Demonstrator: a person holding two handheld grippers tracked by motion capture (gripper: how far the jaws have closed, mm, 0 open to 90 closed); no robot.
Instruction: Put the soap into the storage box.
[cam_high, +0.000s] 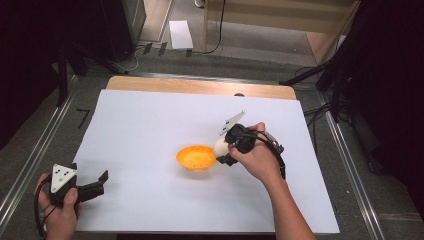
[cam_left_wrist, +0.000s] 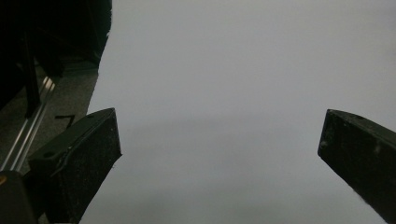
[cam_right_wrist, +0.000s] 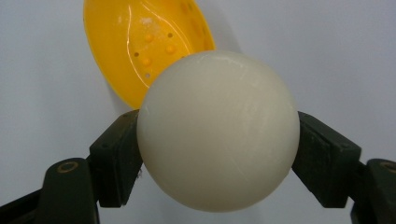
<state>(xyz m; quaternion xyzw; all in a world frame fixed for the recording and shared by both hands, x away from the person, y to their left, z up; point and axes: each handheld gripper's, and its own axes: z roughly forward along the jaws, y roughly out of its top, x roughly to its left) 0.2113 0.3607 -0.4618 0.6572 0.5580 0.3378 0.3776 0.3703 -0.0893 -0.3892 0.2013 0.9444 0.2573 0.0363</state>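
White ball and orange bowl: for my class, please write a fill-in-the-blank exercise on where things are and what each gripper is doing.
1. The right gripper is shut on a white ____.
2. The bowl on the white table is coloured ____.
3. The left gripper holds nothing, and its jaws stand ____.
4. The ball is held beside the bowl's ____ edge in the high view.

Missing words: ball; orange; open; right
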